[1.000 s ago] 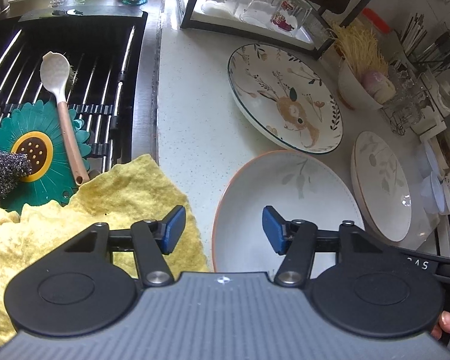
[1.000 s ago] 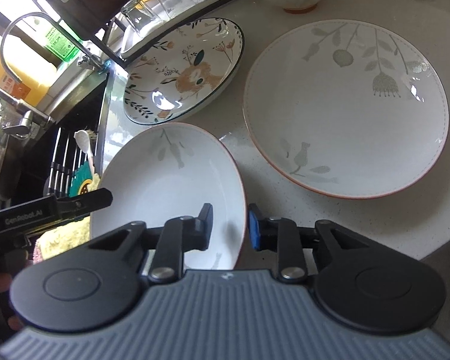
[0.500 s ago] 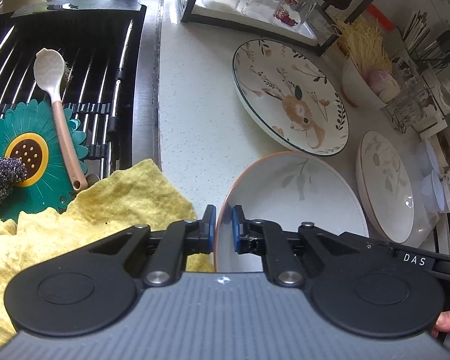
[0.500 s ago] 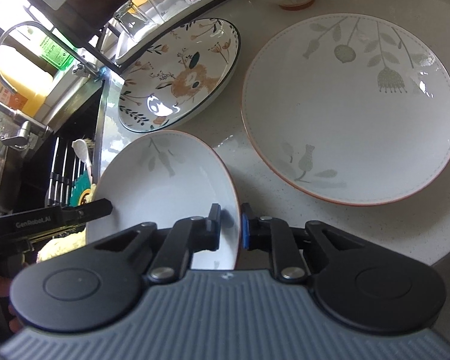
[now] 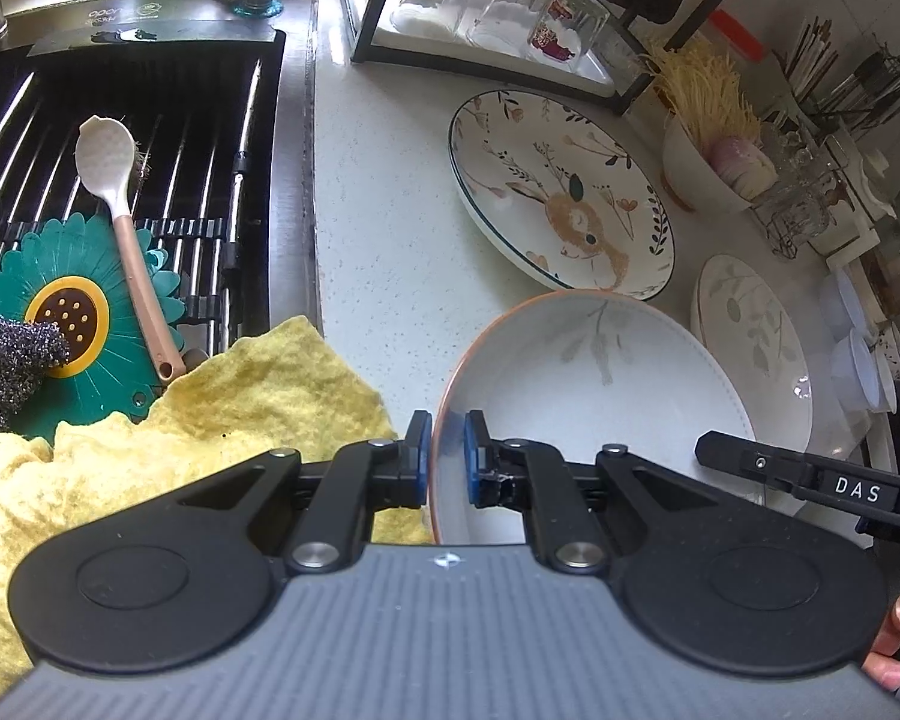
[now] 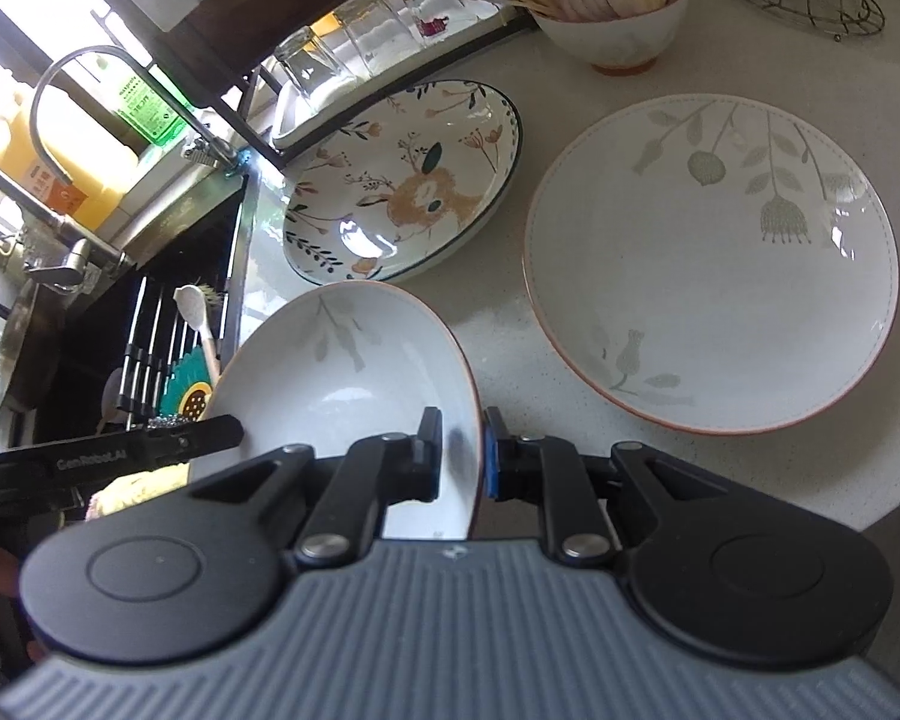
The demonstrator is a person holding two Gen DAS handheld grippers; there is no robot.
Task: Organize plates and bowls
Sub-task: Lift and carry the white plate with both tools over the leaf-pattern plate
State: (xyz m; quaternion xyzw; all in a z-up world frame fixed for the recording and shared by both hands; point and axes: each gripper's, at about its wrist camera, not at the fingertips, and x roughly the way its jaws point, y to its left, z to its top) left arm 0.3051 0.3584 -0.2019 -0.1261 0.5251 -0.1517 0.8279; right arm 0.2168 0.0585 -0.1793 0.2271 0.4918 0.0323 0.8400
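On a speckled white countertop [image 5: 378, 192] beside the sink, I have both claws clamped on one white, orange-rimmed deep plate [image 5: 582, 384]: my left gripper [image 5: 447, 456] pinches its left rim, my right gripper [image 6: 462, 459] its right rim, both having just closed. Beyond it sit a rabbit-patterned plate with a dark rim [image 6: 402, 192] and a larger white leaf-print plate [image 6: 714, 264].

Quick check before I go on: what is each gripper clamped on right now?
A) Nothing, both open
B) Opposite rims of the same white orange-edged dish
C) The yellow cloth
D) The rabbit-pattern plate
B: the left gripper and right gripper each pinch a rim of the white orange-edged dish, from opposite sides.
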